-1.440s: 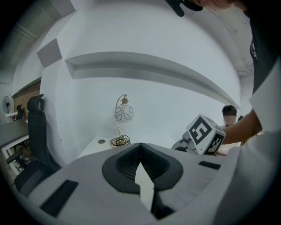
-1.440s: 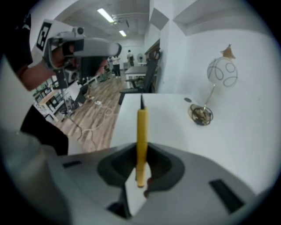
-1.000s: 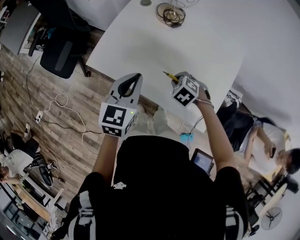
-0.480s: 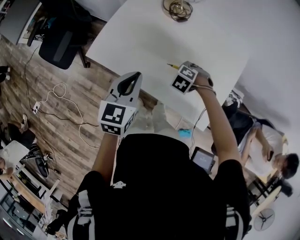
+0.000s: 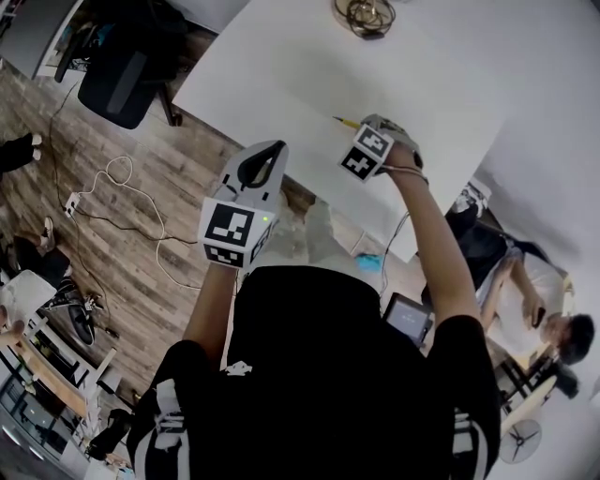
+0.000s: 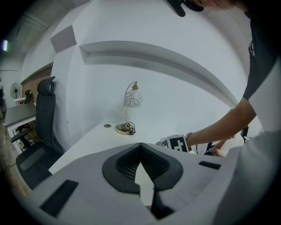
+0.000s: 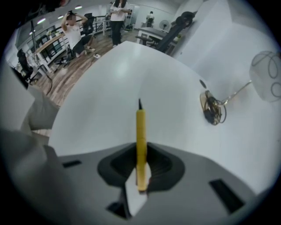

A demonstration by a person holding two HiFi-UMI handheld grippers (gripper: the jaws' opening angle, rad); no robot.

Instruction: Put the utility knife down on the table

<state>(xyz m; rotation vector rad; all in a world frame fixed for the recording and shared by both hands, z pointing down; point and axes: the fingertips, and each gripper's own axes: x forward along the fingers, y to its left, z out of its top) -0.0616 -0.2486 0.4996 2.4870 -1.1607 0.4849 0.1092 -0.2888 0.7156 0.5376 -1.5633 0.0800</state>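
Observation:
The utility knife point(image 7: 140, 132) is slim and yellow with a dark blade tip. My right gripper point(image 7: 140, 151) is shut on its rear end, and it points out over the white table point(image 7: 101, 92). In the head view the knife point(image 5: 346, 122) sticks out to the left of the right gripper point(image 5: 367, 125), above the table point(image 5: 281, 75) near its front edge. My left gripper point(image 5: 270, 150) hangs off the table's near edge over the floor. Its pads meet in the left gripper view point(image 6: 140, 147), shut with nothing between them.
A desk lamp with a wire base point(image 5: 364, 14) point(image 7: 213, 107) point(image 6: 125, 128) stands at the table's far side. A black office chair point(image 5: 117, 80) is at the left. Cables point(image 5: 112, 187) lie on the wood floor. A seated person point(image 5: 534, 300) is at the right.
My right gripper has carried the knife a little up the view, farther over the table. The left gripper has hardly moved.

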